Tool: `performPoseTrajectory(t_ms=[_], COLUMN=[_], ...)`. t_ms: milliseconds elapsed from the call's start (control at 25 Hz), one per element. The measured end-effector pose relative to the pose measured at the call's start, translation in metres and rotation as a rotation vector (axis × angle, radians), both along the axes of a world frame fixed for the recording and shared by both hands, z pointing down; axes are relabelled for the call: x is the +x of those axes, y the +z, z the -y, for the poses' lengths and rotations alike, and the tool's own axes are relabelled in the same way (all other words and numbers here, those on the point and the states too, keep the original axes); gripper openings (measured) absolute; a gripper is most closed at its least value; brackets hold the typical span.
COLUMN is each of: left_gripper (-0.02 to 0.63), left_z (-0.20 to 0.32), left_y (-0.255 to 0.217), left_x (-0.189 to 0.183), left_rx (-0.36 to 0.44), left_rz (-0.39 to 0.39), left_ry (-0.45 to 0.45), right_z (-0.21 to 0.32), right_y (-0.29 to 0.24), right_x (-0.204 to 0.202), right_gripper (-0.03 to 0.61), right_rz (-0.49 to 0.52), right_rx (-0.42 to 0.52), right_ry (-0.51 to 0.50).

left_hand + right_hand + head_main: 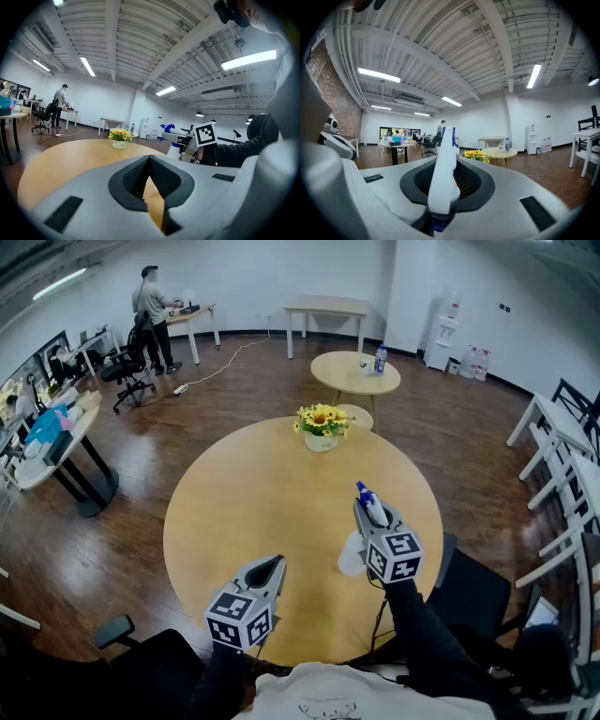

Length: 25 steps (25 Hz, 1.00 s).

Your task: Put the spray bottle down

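Note:
The spray bottle (353, 554) is white with a blue nozzle. It hangs above the right part of the round wooden table (253, 512), and my right gripper (369, 506) is shut on its head. In the right gripper view the white trigger head (443, 183) stands upright between the dark pads, nozzle pointing away. My left gripper (268, 568) hovers over the table's near edge with its jaws shut and nothing in them. In the left gripper view (150, 158) the bottle (174, 149) and the right gripper's marker cube (205, 134) show to the right.
A small pot of sunflowers (321, 427) stands at the table's far side. Beyond it is a smaller round table (354, 371) with a water bottle (380, 359). Dark chairs (473, 592) sit close at the right and left. A person (150, 315) stands at a far desk.

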<state>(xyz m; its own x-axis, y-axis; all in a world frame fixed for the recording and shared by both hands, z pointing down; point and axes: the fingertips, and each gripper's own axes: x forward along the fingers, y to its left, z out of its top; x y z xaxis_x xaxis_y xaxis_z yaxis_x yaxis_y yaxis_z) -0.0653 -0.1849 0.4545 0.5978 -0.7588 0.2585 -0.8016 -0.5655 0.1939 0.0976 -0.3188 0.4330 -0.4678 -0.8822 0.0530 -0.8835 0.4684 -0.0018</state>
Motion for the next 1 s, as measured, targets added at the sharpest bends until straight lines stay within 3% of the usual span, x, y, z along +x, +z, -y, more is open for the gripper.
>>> performPoseTrajectory(t_ms=[360, 1000], left_gripper=[-0.012, -0.012], left_z=[-0.003, -0.001], left_y=[0.009, 0.017], left_x=[-0.016, -0.024], left_rx=[-0.024, -0.045], left_rz=[-0.004, -0.007], left_ry=[-0.016, -0.034], right_z=[0.044, 0.04], right_y=[0.01, 0.028], right_x=[-0.023, -0.021], right_gripper=[0.046, 0.044], right_rz=[-0.05, -0.031], right_rx=[0.039, 0.092], right_ry=[0.007, 0.029])
